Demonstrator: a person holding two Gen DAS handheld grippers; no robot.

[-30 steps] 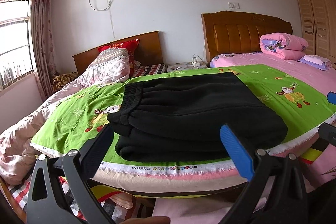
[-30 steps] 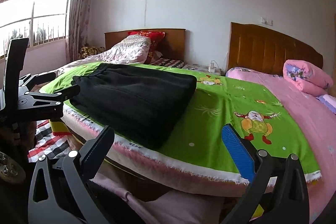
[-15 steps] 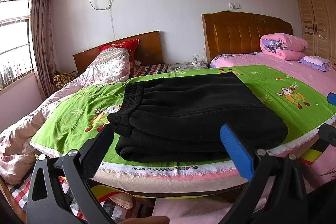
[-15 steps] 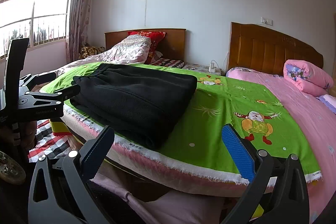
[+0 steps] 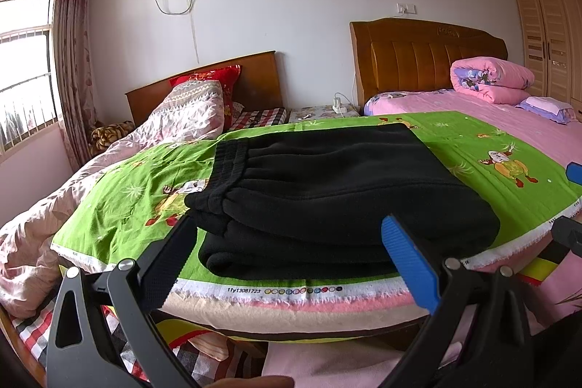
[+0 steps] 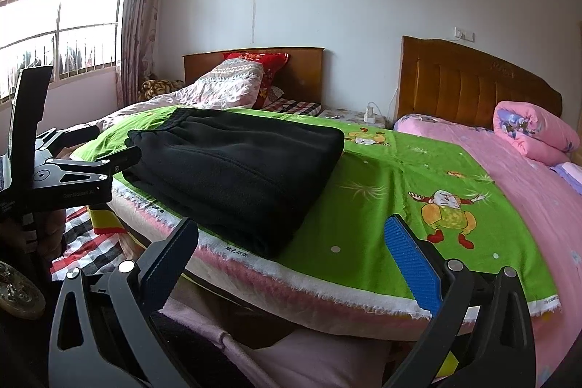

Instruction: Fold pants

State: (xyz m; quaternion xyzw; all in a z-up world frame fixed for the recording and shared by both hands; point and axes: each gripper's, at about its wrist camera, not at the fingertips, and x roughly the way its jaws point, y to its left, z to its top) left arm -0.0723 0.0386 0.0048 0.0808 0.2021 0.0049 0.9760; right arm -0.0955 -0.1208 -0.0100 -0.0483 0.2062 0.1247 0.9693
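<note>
Black pants (image 5: 327,199) are seen folded into a thick stack, waistband at the left, on a green cartoon-print sheet (image 5: 138,184) near the bed's front edge — a pink rolled quilt (image 5: 487,79) lies well behind. Left gripper (image 5: 287,264) is held wide apart just before the stack, empty; right gripper (image 6: 291,260) likewise spread, beside it.

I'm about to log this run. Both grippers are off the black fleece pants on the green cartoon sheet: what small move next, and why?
Probably none beyond backing both away. The black fleece pants already lie in a compact layered stack on the green cartoon sheet, waistband on top. The left gripper and right gripper are open, short of the bed edge, holding nothing.
</note>
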